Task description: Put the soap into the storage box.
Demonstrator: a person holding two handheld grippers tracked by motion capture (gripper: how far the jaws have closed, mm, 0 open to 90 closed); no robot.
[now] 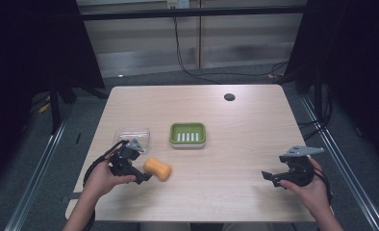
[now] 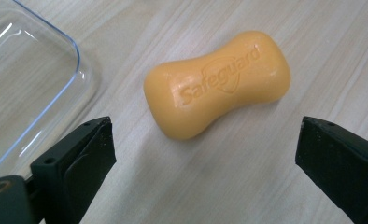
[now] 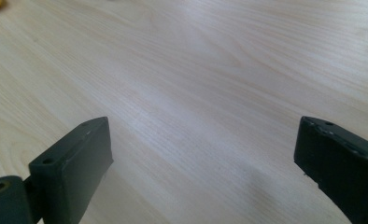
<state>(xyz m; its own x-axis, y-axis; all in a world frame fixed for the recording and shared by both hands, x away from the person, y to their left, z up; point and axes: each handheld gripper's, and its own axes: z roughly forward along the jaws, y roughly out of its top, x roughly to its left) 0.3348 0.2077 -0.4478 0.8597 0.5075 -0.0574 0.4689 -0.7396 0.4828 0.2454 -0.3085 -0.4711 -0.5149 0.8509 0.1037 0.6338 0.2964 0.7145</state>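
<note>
soap bar (image 2: 217, 84) on desk (image 1: 245, 159), just right of glass dish (image 1: 134, 135) | left tongs (image 1: 146, 177) spread, soap just ahead, untouched | right tongs (image 1: 269, 177) spread, nothing between | soap likely hard, light, slick; pinch across narrow waist

A pale wood-grain tabletop (image 1: 245, 144) with a dark round plug (image 1: 229, 97) stands on grey floor (image 1: 144, 79), black curtains (image 1: 29, 48) at both sides, a beige panelled wall (image 1: 139, 33) and hanging cable (image 1: 178, 43) behind.
</note>
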